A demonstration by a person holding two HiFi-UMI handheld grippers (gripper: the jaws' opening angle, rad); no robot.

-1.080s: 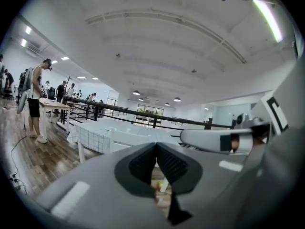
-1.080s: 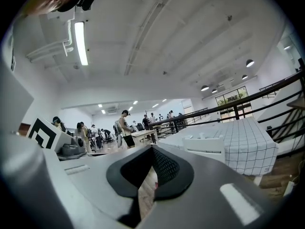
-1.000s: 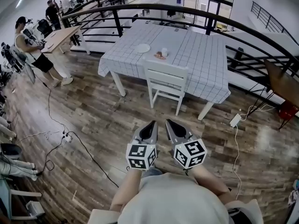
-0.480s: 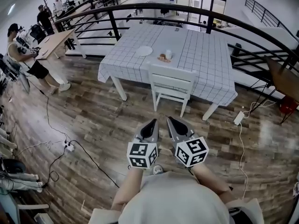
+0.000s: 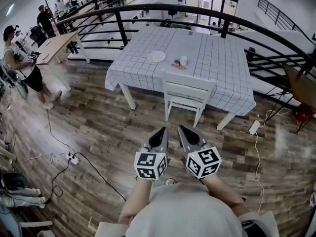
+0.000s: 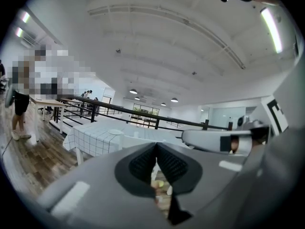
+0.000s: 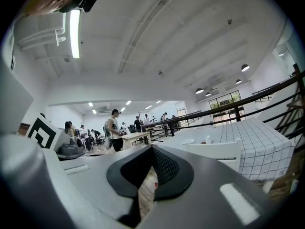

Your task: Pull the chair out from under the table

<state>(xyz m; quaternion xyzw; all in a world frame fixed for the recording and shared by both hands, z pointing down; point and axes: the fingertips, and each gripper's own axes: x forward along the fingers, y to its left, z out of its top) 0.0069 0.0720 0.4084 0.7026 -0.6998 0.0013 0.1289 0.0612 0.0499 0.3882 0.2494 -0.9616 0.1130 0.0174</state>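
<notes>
A white wooden chair (image 5: pixel 187 94) stands pushed in at the near side of a table (image 5: pixel 219 68) covered with a white checked cloth. In the head view my left gripper (image 5: pixel 161 131) and right gripper (image 5: pixel 180 129) hover side by side over the wooden floor, short of the chair and apart from it. Both are shut with nothing between their jaws. The chair's back (image 7: pixel 217 150) shows at the right in the right gripper view. In the left gripper view the table (image 6: pixel 97 136) lies ahead, with the chair mostly hidden behind the jaws.
On the table sit a white plate (image 5: pixel 157 56), a cup (image 5: pixel 183 60) and a small snack. A curved black railing (image 5: pixel 148 11) runs behind the table. Cables and a power strip (image 5: pixel 73 158) lie on the floor at left, another strip (image 5: pixel 255 127) at right. Several people stand by a wooden desk (image 5: pixel 54 44) far left.
Both grippers and the view have advanced toward the table; the chair and table now sit slightly lower and closer in the head view. The jaws stayed shut.
</notes>
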